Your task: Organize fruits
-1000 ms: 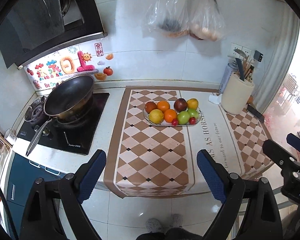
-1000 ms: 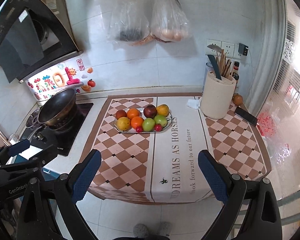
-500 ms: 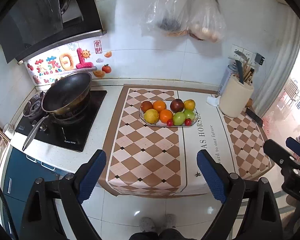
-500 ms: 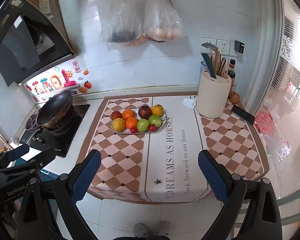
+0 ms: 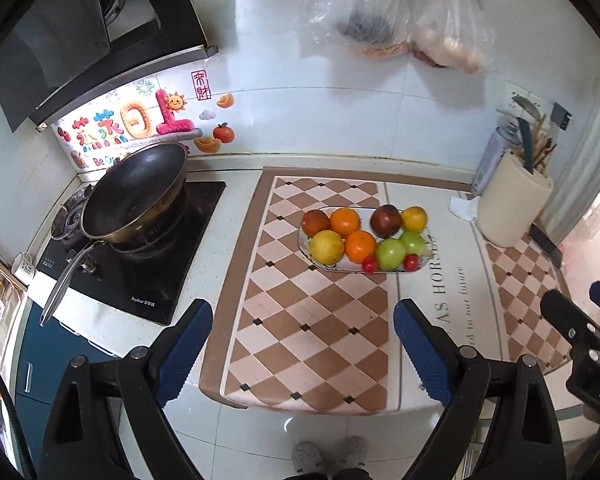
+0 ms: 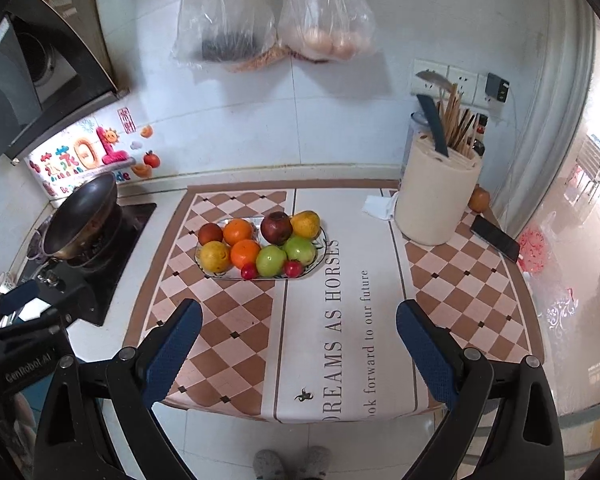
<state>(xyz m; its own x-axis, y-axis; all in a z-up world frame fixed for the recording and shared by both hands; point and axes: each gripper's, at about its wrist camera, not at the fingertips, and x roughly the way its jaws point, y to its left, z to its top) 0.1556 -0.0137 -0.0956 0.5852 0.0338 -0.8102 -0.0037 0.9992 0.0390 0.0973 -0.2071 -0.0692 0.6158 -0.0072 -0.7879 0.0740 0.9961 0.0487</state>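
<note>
An oval glass plate [image 5: 427, 257] [image 6: 320, 249] sits mid-counter on a checkered mat, holding oranges [image 5: 345, 221] [image 6: 237, 231], yellow fruits [image 5: 326, 246] [image 6: 215, 256], green apples [image 5: 390, 253] [image 6: 271, 261], a dark red apple [image 5: 386, 221] [image 6: 276, 227] and small red fruits [image 5: 369, 265]. My left gripper [image 5: 303, 354] is open and empty, held above the counter's front edge, well short of the plate. My right gripper [image 6: 299, 352] is open and empty, likewise near the front edge. A lone orange fruit [image 6: 478, 200] lies behind the utensil holder.
A wok [image 5: 134, 196] [image 6: 82, 216] sits on the stove at left. A cream utensil holder [image 5: 514, 210] [image 6: 436, 196] stands at right, with a phone [image 6: 495, 237] and crumpled tissue [image 6: 378, 206] beside it. Two plastic bags [image 6: 268, 12] hang on the wall.
Both grippers have moved closer to the counter and the plate of fruit looks larger. Both stay open and empty.
</note>
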